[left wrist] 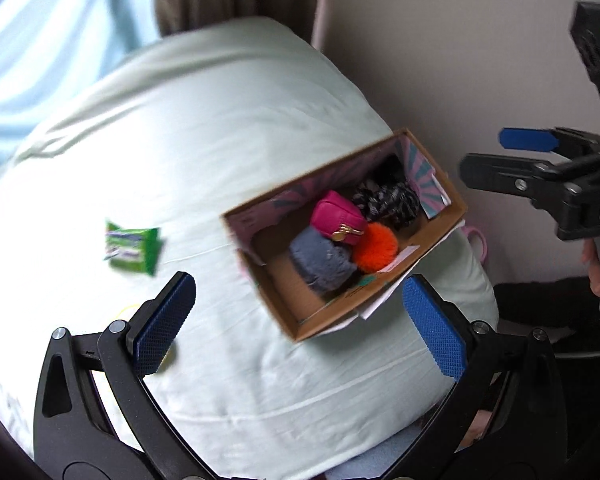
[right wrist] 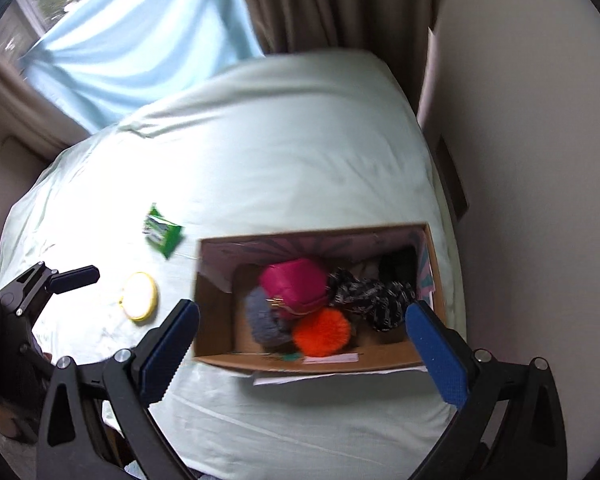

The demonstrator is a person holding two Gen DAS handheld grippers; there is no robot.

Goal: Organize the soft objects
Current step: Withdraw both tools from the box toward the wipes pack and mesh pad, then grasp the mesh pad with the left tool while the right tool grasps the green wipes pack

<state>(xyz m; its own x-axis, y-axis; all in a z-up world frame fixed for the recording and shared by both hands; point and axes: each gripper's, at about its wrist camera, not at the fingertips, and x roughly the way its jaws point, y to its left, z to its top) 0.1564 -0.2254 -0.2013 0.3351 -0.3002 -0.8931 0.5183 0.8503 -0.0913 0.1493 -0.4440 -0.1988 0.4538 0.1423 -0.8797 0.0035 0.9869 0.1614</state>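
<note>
Cardboard box (right wrist: 216,332) at centre-right w/ pink pouch (right wrist: 294,284), orange pom (right wrist: 321,332), grey fluff (right wrist: 262,316) inside; green pack (right wrist: 162,231), yellow disc (right wrist: 139,297) left out; left gripper (left wrist: 300,326) & right gripper (right wrist: 303,350) jaws wide, empty.

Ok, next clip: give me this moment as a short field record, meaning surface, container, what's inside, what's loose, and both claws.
surface: pale green bedding
container: open cardboard box on the bedding
inside box: pink pouch, grey fluffy item, orange pompom, black-and-white patterned item
loose on bedding: green packet, yellow round item
left claw: open, empty, above the bedding
right claw: open, empty, over the box
blur: moderate, fine details unreadable
</note>
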